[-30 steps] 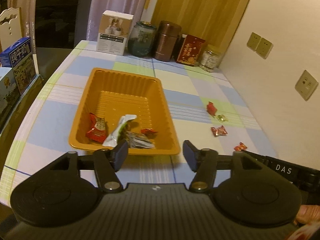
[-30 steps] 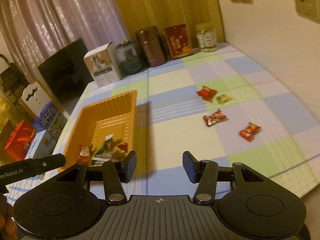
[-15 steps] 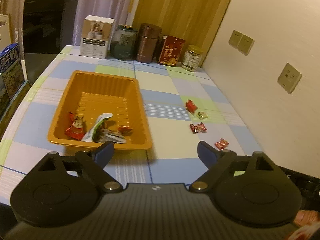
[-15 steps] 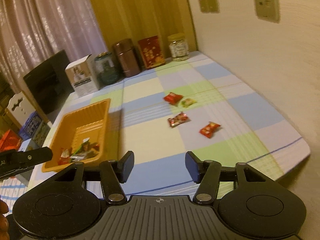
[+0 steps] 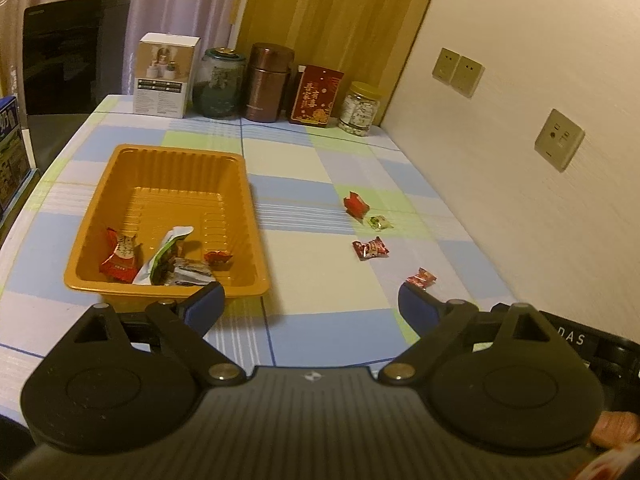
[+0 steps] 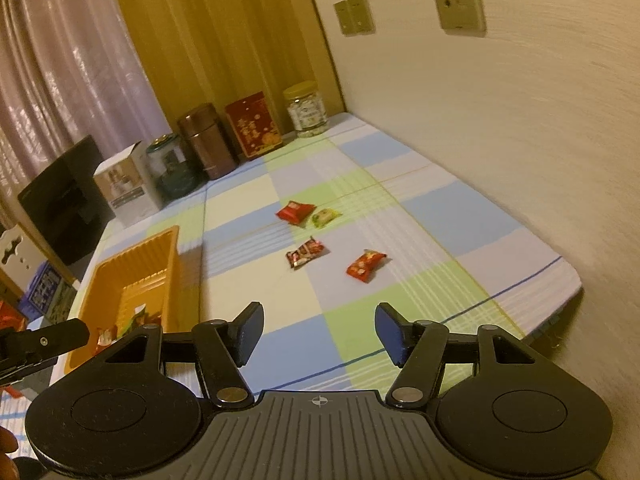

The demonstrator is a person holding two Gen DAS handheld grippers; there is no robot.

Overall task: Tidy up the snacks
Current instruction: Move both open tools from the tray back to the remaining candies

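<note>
An orange tray [image 5: 120, 184] on the checked table holds several wrapped snacks, among them a red packet [image 5: 120, 258] and a green-white wrapper [image 5: 166, 250]. It also shows in the right wrist view [image 6: 120, 268]. Loose on the table to its right lie a red packet [image 5: 355, 203], a small green candy [image 5: 380, 222], a red-silver candy [image 5: 370, 248] and a red candy [image 5: 421, 278]; the right wrist view shows them too, the nearest red candy [image 6: 365, 265] ahead. My left gripper [image 5: 310, 300] is open and empty near the front edge. My right gripper [image 6: 319, 330] is open and empty, short of the candies.
Along the table's back stand a white box [image 5: 166, 76], a glass jar [image 5: 219, 82], a brown canister [image 5: 268, 82], a red tin [image 5: 317, 95] and a jar with a yellow lid [image 5: 359, 109]. A wall with sockets [image 5: 559, 139] borders the right side. A dark chair [image 5: 68, 60] stands at the back left.
Both grippers have pulled back and risen, so more of the table shows. Both have opened wider. The right gripper has turned right, toward the loose candies.
</note>
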